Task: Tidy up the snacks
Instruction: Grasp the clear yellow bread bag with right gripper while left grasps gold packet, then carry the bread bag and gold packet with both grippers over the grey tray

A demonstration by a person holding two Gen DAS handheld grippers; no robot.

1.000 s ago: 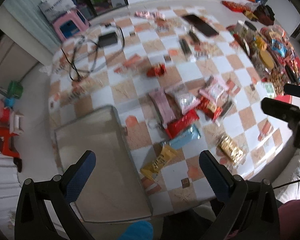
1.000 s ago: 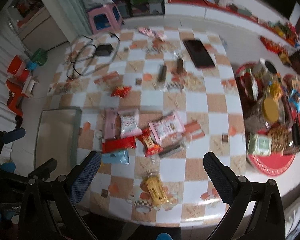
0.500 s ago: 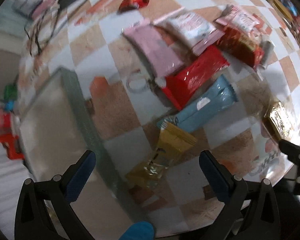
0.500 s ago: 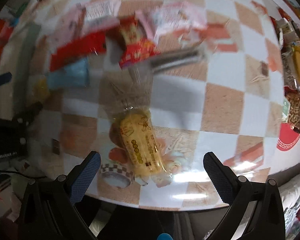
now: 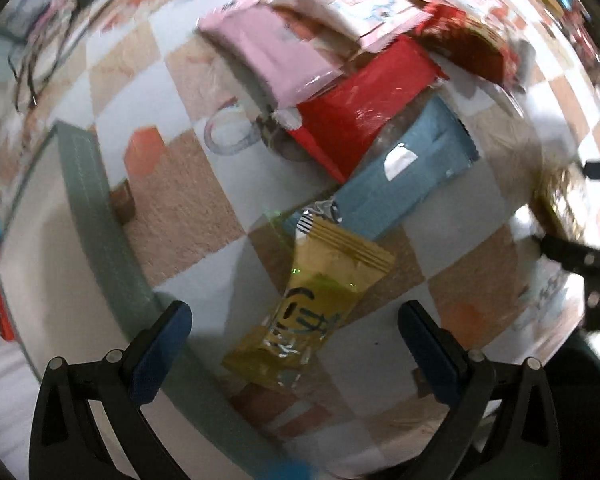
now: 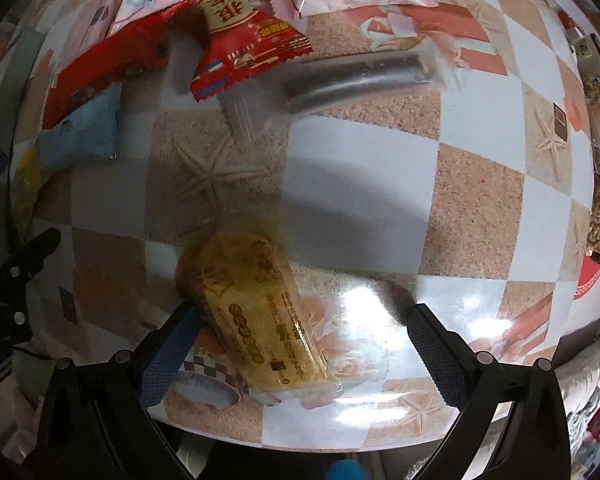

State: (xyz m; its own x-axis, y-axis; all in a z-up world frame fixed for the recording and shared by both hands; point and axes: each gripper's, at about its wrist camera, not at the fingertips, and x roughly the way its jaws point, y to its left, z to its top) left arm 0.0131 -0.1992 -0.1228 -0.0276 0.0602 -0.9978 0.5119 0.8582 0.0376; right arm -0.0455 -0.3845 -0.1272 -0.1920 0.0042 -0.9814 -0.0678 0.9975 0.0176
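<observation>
My left gripper (image 5: 294, 344) is open, low over the checkered table, with a yellow snack packet (image 5: 312, 304) lying between its fingers. Beyond it lie a blue packet (image 5: 404, 176), a red packet (image 5: 364, 100) and a pink packet (image 5: 268, 48). A grey-green tray (image 5: 96, 208) stands at the left. My right gripper (image 6: 300, 344) is open, low over the table, with a clear-wrapped yellow cake packet (image 6: 260, 312) between its fingers. Further off lie a red printed packet (image 6: 244, 48) and a dark stick snack (image 6: 356, 76).
The table's front edge (image 6: 340, 440) runs just under my right gripper. A round red tray of snacks (image 6: 596, 272) sits at the right edge. The left gripper's body (image 6: 12, 288) shows at the left of the right wrist view. Cables (image 5: 32, 60) lie at the far left.
Both grippers have dropped from high above the table to just over it. The yellow packet and the cake packet now lie between the open fingers.
</observation>
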